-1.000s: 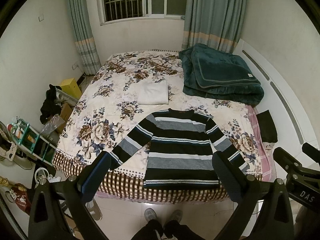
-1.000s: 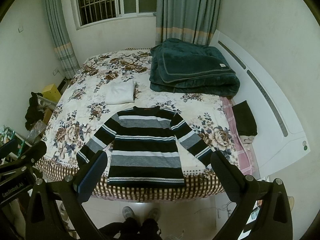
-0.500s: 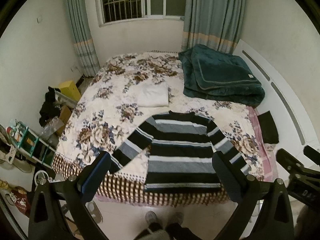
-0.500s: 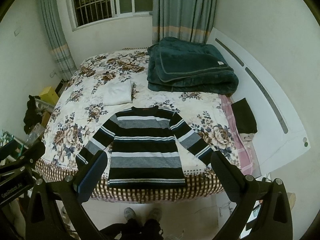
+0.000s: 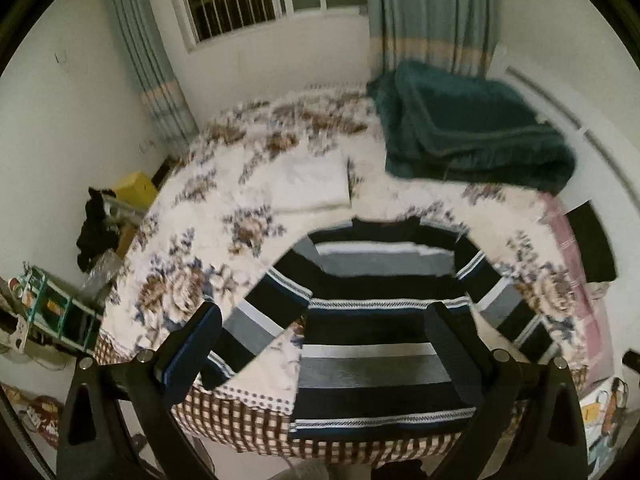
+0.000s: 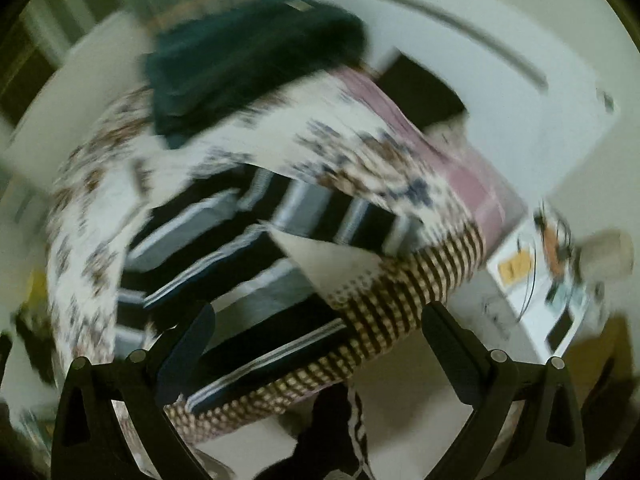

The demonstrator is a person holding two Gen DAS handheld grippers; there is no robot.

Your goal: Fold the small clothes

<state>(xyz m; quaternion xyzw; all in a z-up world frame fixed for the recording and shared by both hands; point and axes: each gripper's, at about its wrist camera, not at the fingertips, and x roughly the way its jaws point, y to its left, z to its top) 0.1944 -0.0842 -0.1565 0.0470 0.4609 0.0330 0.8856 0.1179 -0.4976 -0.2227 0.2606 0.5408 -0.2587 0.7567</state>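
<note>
A black, grey and white striped sweater (image 5: pixel 376 320) lies flat at the foot of the floral bed (image 5: pixel 192 280), sleeves spread, hem at the front edge. My left gripper (image 5: pixel 324 344) is open and empty, above the sweater's lower left part. My right gripper (image 6: pixel 316 348) is open and empty, tilted, over the sweater's (image 6: pixel 224 264) hem near the bed's right front corner; this view is blurred. A folded white garment (image 5: pixel 310 184) lies farther up the bed.
A folded teal blanket (image 5: pixel 468 132) lies at the back right of the bed. A dark garment (image 5: pixel 592 244) lies at the bed's right edge. Shelves and clutter (image 5: pixel 60 312) stand on the floor at left. A white cabinet with small items (image 6: pixel 536 280) stands right of the bed.
Both grippers have moved in closer to the sweater. The right gripper has swung right and rolled, so its view is tilted and blurred. Both stay open.
</note>
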